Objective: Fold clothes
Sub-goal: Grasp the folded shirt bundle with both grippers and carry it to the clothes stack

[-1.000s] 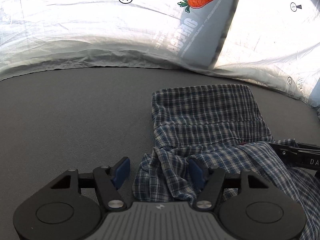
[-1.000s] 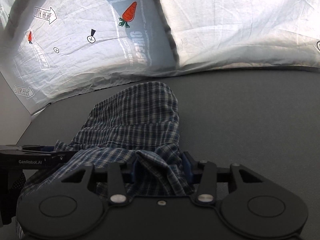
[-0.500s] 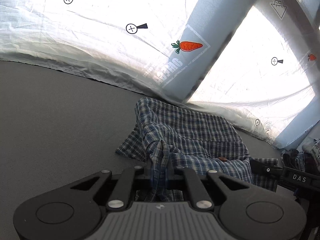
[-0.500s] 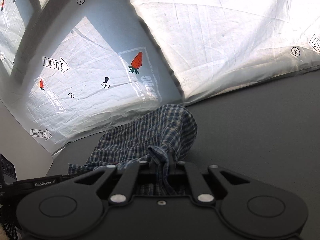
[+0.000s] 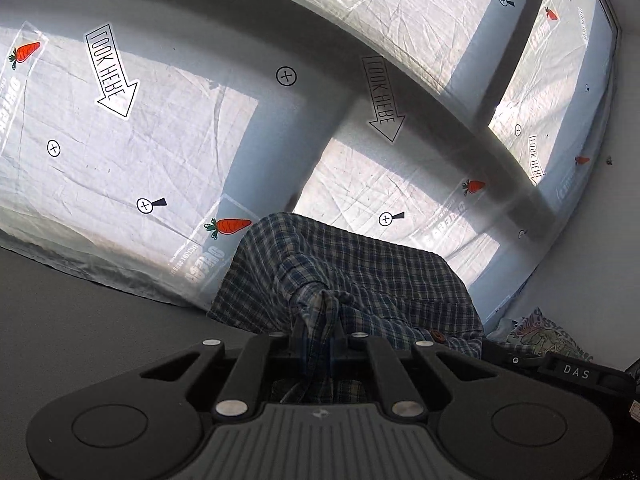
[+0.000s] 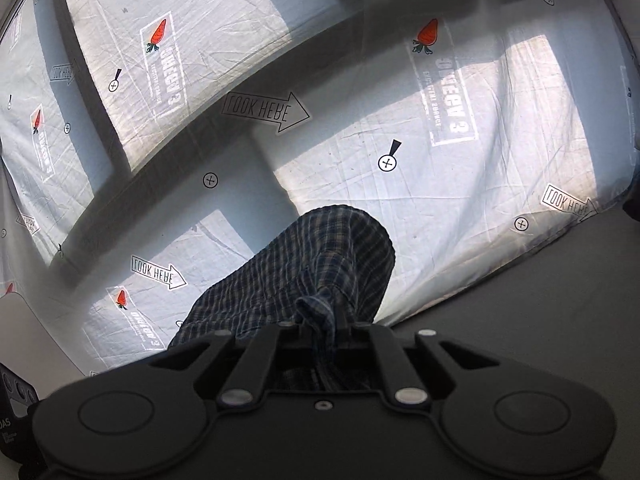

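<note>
A blue and white checked shirt (image 5: 360, 272) hangs lifted off the grey table, spread between both grippers. My left gripper (image 5: 318, 332) is shut on a bunched edge of the shirt at its left side. In the right wrist view the same checked shirt (image 6: 320, 264) rises in front of the backdrop, and my right gripper (image 6: 320, 326) is shut on a pinched fold of it. A brown button (image 5: 437, 335) shows near the shirt's lower right. The right gripper's black body (image 5: 576, 372) appears at the right edge of the left wrist view.
The grey table (image 5: 100, 320) stretches to the left, with more grey table (image 6: 540, 320) to the right. A white printed backdrop sheet (image 5: 160, 140) with carrots and arrows stands behind. A patterned cloth (image 5: 544, 332) lies at the far right.
Both grippers closed on the shirt's edge a second ago, then rose and tilted upward, lifting the shirt off the table so it now hangs against the backdrop.
</note>
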Available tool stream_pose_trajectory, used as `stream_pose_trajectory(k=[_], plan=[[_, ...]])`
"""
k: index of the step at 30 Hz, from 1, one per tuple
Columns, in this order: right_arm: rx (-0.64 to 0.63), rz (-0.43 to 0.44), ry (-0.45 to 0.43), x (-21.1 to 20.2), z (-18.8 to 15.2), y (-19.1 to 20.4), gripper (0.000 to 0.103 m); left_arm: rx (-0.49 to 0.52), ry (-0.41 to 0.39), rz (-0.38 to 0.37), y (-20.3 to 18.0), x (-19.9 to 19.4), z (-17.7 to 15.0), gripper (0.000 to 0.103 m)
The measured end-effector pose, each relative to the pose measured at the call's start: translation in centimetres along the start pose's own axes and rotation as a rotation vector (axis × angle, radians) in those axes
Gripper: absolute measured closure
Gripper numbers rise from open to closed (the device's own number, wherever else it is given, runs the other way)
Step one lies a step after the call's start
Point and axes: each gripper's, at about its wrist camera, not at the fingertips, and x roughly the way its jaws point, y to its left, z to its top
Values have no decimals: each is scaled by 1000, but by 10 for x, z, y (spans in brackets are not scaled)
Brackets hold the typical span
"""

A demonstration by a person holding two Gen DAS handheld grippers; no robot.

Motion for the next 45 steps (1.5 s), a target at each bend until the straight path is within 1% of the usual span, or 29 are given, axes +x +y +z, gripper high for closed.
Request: stream_pose_trajectory(k=[4, 7, 10, 13, 16, 19, 22, 24, 27, 30, 32, 35, 37, 38, 40, 43, 45], plan=[[20, -44, -60, -49, 16, -17, 97, 22, -4, -102, -39, -1, -4, 94], [36, -73, -102, -86, 28, -42, 97, 35, 5, -162, -77, 5, -17, 94], [38, -100, -153, -123, 39, -80, 97, 46, 12, -212, -127, 17, -36, 94], [39, -111, -195, -160, 60, -133, 97, 67, 15, -250, -184, 34, -60, 94], [68, -88, -218, -196, 91, -202, 97, 85, 5, -284, -250, 53, -91, 94], [78, -100, -221, -227, 130, -264, 96, 29, 36, -330, -325, 81, -122, 94], [13, -140, -240, -260, 175, -319, 96, 31, 39, -381, -396, 109, -147, 94], [-8, -174, -252, -273, 207, -352, 96, 17, 63, -406, -436, 132, -160, 94], [-96, -220, -293, -282, 249, -383, 96, 22, 84, -451, -491, 168, -166, 94], [-152, -229, -355, -278, 290, -411, 96, 71, 55, -508, -539, 203, -160, 94], [-177, -227, -397, -272, 317, -429, 96, 93, 29, -528, -558, 224, -153, 94], [-239, -222, -426, -242, 355, -452, 97, 119, -18, -527, -580, 260, -136, 94], [-293, -227, -425, -213, 375, -463, 97, 124, -41, -514, -588, 287, -127, 94], [-318, -232, -420, -197, 384, -470, 97, 116, -42, -504, -587, 302, -123, 94], [-362, -258, -381, -161, 396, -484, 96, 97, -32, -479, -583, 331, -119, 94], [-442, -308, -293, -102, 398, -501, 97, 55, 26, -427, -561, 371, -124, 93], [-467, -328, -218, -68, 395, -515, 97, 28, 65, -392, -546, 397, -127, 93]])
